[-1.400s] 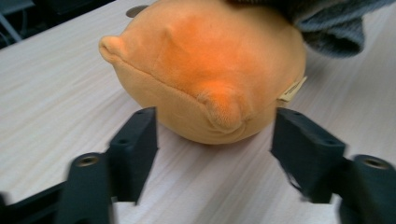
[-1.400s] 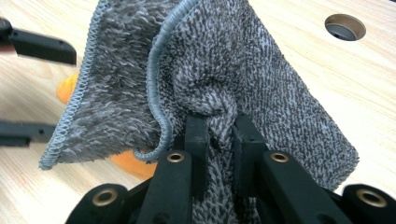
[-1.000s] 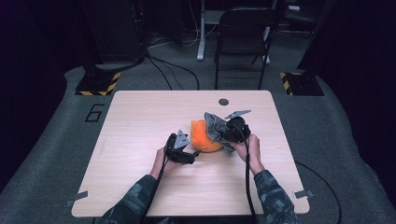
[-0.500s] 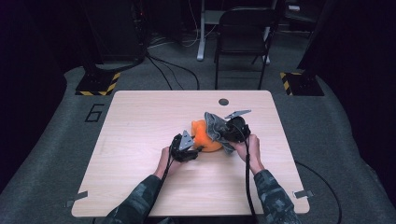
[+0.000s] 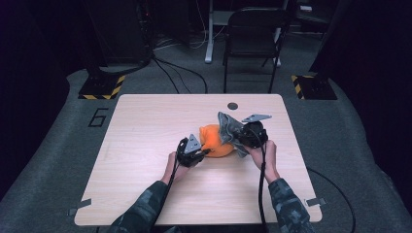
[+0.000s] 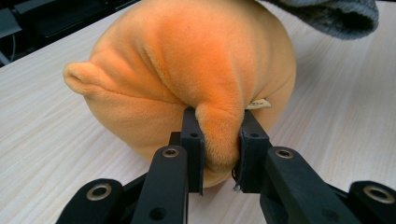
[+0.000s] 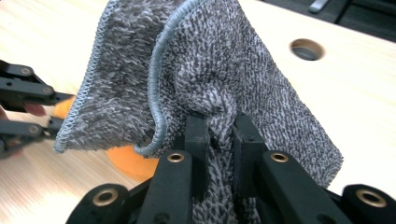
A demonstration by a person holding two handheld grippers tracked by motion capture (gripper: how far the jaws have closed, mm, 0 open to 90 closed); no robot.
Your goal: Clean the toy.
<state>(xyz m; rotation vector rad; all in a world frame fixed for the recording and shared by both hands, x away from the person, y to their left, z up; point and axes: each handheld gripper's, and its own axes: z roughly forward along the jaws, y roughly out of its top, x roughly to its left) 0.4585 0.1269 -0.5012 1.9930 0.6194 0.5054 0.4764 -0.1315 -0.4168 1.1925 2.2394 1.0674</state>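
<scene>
Now the left claw (image 6: pixel 219 140) pinches a plump orange plush (image 6: pixel 187 70); the right claw (image 7: pixel 219 135) clamps grey towelling (image 7: pixel 224 70).

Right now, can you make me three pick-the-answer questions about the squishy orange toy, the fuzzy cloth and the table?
1. Where is the grey terry cloth?
A. draped on the orange plush toy's right side
B. on the floor
C. on the chair

2. How many round holes show in the pale wooden table?
A. none
B. one
C. three

3. What is the left tool doing?
A. hanging open in the air
B. lying on the table
C. pinching a fold of plush

A: the high view shows cloth against the toy.
B: one hole near the far edge.
C: its jaws, having just closed, squeeze orange plush.
</scene>
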